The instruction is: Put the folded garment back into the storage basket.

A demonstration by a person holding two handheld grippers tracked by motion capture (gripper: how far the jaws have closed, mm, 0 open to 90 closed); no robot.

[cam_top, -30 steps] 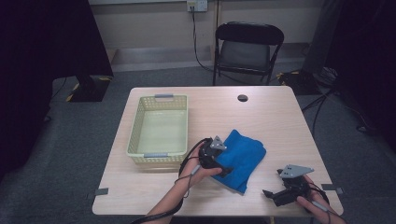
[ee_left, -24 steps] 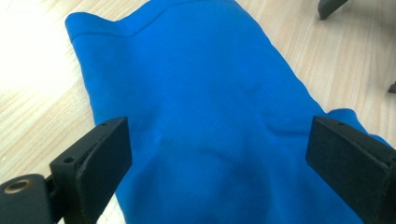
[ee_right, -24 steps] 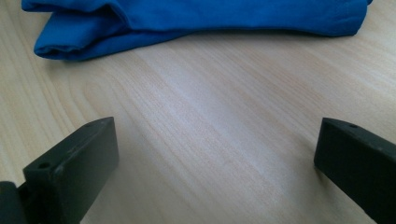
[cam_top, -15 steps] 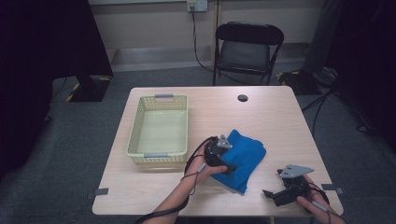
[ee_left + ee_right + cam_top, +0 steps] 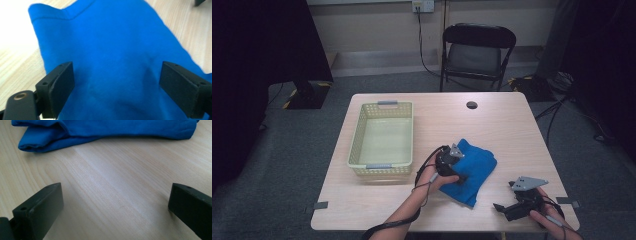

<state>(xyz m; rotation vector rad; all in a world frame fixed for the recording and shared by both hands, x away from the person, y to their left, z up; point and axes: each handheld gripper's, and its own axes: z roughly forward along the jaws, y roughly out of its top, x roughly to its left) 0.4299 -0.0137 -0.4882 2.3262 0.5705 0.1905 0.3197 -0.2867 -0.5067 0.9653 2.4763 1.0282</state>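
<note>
Left of centre in the high view, a pale yellow basket (image 5: 382,137) stands on the wooden table (image 5: 492,125), its mesh walls enclosing a bare floor. Lower centre, a folded blue cloth (image 5: 474,170) lies on the tabletop just right of the basket. Over its near-left edge sits the left gripper (image 5: 452,162); its jaws have just been closing, yet stand wide apart with cloth between them, unclamped. At lower right, the right gripper (image 5: 512,207) rests on bare wood, jaws spread, holding nothing.
</note>
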